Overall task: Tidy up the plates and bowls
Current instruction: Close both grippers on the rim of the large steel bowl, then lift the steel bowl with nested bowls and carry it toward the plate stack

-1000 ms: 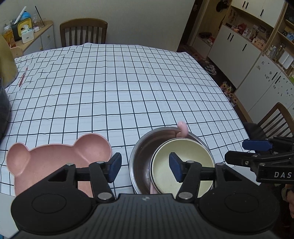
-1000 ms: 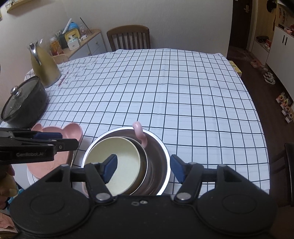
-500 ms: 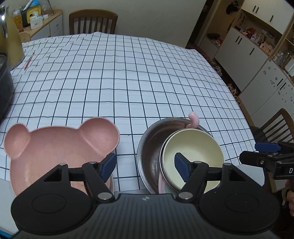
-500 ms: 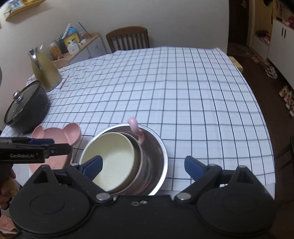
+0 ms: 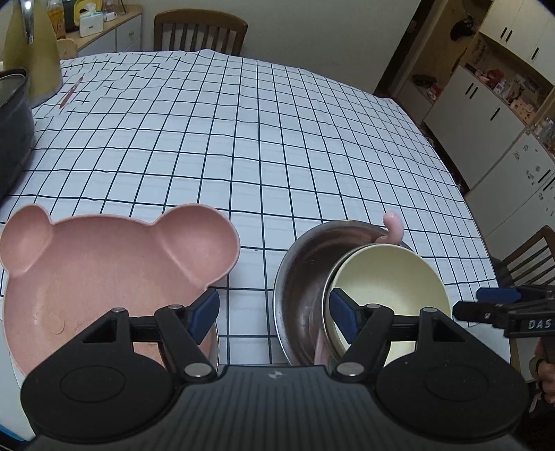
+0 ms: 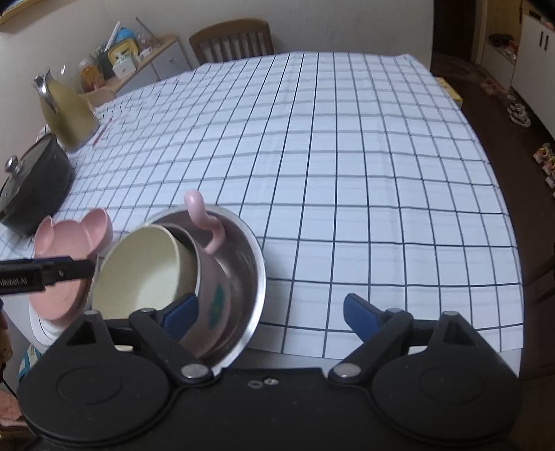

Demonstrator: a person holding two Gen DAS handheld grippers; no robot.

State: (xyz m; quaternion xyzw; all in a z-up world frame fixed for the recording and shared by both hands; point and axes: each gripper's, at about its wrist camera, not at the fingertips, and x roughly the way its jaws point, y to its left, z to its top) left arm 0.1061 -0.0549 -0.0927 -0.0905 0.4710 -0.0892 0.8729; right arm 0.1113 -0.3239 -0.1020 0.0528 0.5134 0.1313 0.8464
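A pink bear-shaped plate lies at the table's near left edge; it also shows in the right wrist view. Beside it stands a large steel bowl holding a pink cup with a curled handle and a cream bowl. In the right wrist view the steel bowl holds the pink cup and the cream bowl. My left gripper is open, above the gap between plate and steel bowl. My right gripper is open wide and empty, its left finger over the bowls.
The table carries a white checked cloth. A dark lidded pot and a yellow-green kettle stand at the left edge. A wooden chair is at the far side. Cupboards stand to the right.
Both grippers have drawn back and shifted, so plate and bowls look larger and lower. The right gripper has opened wider. The dishes have not moved.
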